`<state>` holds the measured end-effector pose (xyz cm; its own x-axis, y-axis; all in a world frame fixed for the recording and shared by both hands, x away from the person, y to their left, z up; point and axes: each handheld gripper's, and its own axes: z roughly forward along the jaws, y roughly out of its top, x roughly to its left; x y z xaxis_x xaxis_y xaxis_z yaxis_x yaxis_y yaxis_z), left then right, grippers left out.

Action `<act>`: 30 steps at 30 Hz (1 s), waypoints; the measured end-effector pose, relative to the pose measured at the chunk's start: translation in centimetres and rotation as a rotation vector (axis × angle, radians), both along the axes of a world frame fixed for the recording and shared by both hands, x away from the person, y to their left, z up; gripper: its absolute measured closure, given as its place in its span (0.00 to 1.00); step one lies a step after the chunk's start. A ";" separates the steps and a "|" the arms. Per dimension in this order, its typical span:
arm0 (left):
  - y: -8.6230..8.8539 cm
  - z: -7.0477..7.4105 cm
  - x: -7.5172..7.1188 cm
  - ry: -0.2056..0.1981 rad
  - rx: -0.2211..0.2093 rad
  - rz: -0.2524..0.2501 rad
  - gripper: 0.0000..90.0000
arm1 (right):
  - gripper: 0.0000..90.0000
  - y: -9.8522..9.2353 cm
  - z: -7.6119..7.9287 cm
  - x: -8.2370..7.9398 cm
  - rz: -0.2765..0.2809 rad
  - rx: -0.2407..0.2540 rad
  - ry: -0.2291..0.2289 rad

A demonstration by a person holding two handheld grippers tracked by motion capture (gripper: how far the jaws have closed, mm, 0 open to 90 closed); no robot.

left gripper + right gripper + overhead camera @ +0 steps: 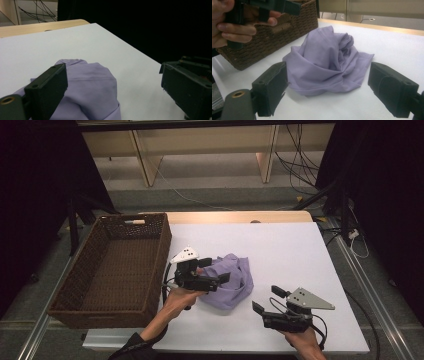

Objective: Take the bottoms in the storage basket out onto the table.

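Observation:
A crumpled lilac cloth (231, 280) lies on the white table (300, 255), just right of a brown wicker basket (117, 270). My left gripper (215, 270) hovers over the cloth's left side with its jaws wide apart and nothing between them. In the left gripper view the cloth (92, 85) bulges up under the open left gripper (115, 72). My right gripper (268, 300) is open near the table's front edge, a short way right of the cloth. In the right gripper view the cloth (327, 57) lies ahead of the open right gripper (328, 75), apart from it.
The basket (274, 32) looks empty and stands along the table's left edge. A hand (232, 27) holding the left gripper shows in front of it in the right gripper view. A wooden strip (240, 216) runs along the table's far edge. Cables (300, 165) lie on the floor beyond.

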<state>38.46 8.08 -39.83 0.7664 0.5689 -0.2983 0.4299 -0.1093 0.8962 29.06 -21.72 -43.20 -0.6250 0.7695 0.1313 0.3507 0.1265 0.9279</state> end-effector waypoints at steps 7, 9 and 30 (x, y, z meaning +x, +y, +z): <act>0.3 -0.4 -0.8 -0.025 -0.026 -0.004 0.06 | 0.19 0.1 -0.1 0.0 -0.001 0.001 -0.006; 0.3 -0.5 -1.1 -0.032 -0.034 -0.003 0.06 | 0.19 0.1 -0.1 0.0 0.000 0.000 -0.005; 1.1 -1.2 -2.5 -0.067 -0.045 0.005 0.06 | 0.18 0.1 -0.1 0.0 0.003 -0.003 -0.008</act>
<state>35.96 9.13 -41.07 0.7826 0.5599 -0.2721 0.3696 -0.0661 0.9269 29.04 -21.58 -43.27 -0.6284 0.7678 0.1246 0.3432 0.1300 0.9302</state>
